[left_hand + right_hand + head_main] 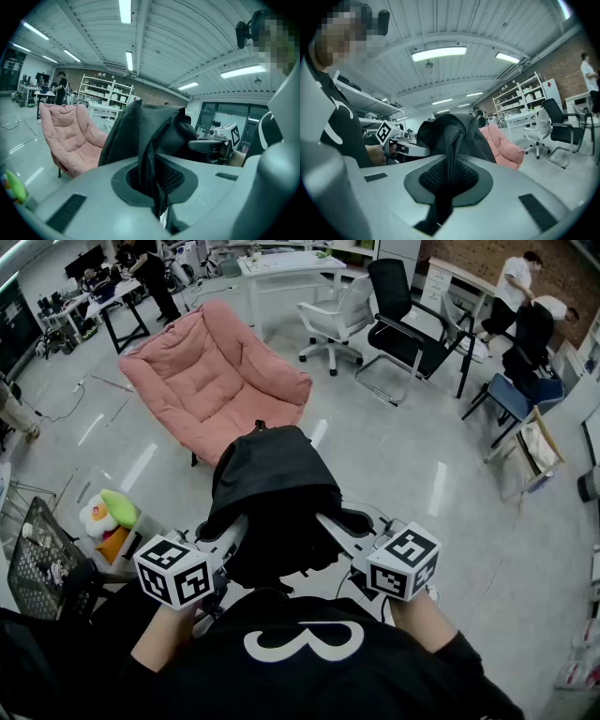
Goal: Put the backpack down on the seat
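A black backpack [272,491] hangs in the air in front of me, held up by both grippers. My left gripper [232,532] is shut on one of its black straps [149,173], which runs down between the jaws. My right gripper [335,525] is shut on the other strap [451,168] in the same way. The seat is a wide pink padded chair [211,371] on the floor, just beyond the backpack, with nothing on its cushion. It also shows as the pink chair [70,138] left of the bag in the left gripper view and the pink chair [506,150] to the right in the right gripper view.
A white office chair [333,320] and a black one [403,320] stand behind the pink seat, near white tables. A wire basket [37,559] and a plush toy [108,517] sit at my left. People stand at the back left and right. A blue chair [516,395] is at right.
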Available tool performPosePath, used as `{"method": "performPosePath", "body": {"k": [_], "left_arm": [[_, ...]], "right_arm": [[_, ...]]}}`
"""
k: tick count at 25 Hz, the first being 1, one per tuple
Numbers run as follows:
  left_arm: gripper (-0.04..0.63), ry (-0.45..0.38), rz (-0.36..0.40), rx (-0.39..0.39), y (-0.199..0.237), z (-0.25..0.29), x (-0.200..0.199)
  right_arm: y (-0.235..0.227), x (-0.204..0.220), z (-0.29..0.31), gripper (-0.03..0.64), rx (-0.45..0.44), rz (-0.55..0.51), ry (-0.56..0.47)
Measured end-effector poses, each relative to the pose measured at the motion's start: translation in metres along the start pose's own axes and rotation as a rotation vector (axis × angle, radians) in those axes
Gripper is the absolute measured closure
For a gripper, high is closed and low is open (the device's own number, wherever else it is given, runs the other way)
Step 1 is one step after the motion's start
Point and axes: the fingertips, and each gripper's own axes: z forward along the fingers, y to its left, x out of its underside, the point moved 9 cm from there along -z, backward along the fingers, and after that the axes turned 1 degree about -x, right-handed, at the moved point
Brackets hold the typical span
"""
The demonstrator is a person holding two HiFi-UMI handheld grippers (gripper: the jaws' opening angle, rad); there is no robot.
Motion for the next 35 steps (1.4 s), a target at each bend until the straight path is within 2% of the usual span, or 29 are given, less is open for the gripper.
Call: {"method": "performPosePath", "body": {"k": [8,14,20,27,35], "left_arm": [[0.583,0.005,0.004,0.045,0.010,0.017,-0.006],[0.583,0.007,-0.009,0.075,0.044,0.037,-0.012],[0.583,0.035,-0.050,0.101,0.102,0.067,-0.024],[0.583,0.077,-0.106,0.129,0.192,0.121,-0.044],[0.583,0.088,-0.145,0.136,0.288,0.166,-0.087]], "right_arm": [[-0.012,-0.003,0.003,0.589,0.039,-0.004,-0.003],[-0.031,-0.005,0.030,0.589,0.068,0.008,0.018],[-0.065,-0.011,0.082,0.589,0.096,0.054,0.060],[-0.129,-0.020,0.164,0.589,0.118,0.117,0.125],[-0.191,-0.055,0.257,0.589,0.137,0.143,0.147]]}}
